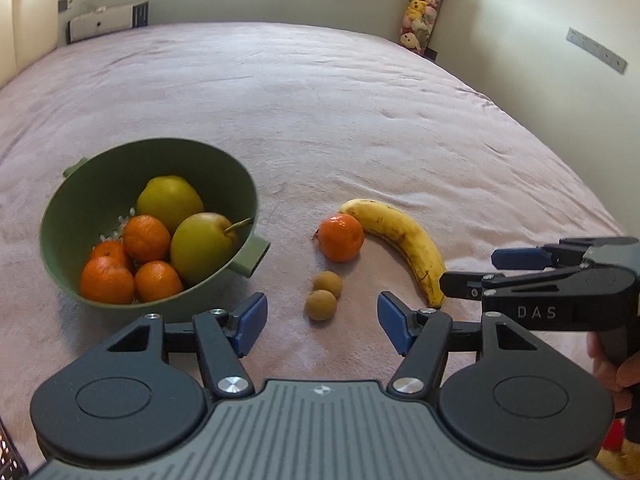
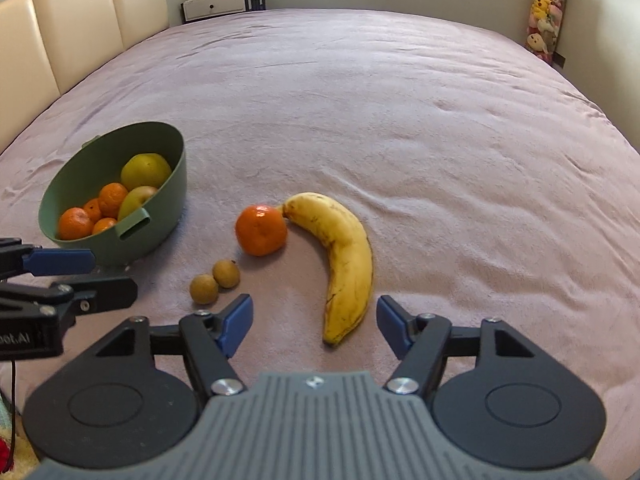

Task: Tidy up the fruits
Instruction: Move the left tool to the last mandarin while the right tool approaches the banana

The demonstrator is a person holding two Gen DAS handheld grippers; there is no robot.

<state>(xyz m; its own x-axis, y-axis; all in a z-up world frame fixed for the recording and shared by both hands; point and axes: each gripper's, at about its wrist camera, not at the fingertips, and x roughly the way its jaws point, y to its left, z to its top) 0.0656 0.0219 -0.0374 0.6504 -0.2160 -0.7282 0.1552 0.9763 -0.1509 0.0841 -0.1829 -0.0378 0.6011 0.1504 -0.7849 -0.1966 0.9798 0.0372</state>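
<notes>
A green bowl [image 1: 80, 200] [image 2: 168, 196] on the pink bedspread holds several oranges and two yellow-green pears. To its right lie a loose orange [image 1: 341, 237] [image 2: 261, 230], a spotted banana [image 1: 400, 240] [image 2: 346, 256] and two small brown longans [image 1: 323, 296] [image 2: 214, 278]. My left gripper [image 1: 322, 326] is open and empty, just short of the longans. My right gripper [image 2: 314, 328] is open and empty, with the banana's near tip between its fingers. Each gripper shows at the edge of the other's view: the right one [image 1: 476, 274], the left one [image 2: 104, 276].
The pink bedspread [image 1: 320, 100] stretches far back. A cream padded headboard [image 2: 80, 28] runs along the left. A low white cabinet [image 2: 220, 4] stands by the far wall. A column of plush toys [image 1: 424, 4] hangs in the right corner.
</notes>
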